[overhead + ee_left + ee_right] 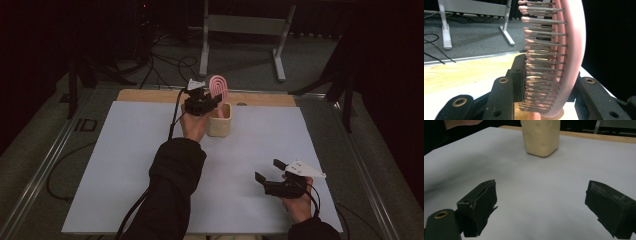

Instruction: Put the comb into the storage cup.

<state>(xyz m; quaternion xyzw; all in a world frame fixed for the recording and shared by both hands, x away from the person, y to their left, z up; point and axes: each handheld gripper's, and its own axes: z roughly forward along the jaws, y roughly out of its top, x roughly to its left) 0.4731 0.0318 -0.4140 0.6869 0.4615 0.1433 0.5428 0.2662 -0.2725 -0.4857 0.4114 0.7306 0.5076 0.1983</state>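
Black sleeves, black fingers (477, 206) with brass eyelets; grey plates, trailing black cables

On the table: 1 pink hairbrush (218, 86), 1 cream holder (220, 121), 2 tongs

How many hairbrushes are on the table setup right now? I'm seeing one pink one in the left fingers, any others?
1. The pink hairbrush stands head-up in the beige holder, clamped at its head by the left gripper. The holder's inside is hidden, so something could lie in it. The right gripper is open and empty.
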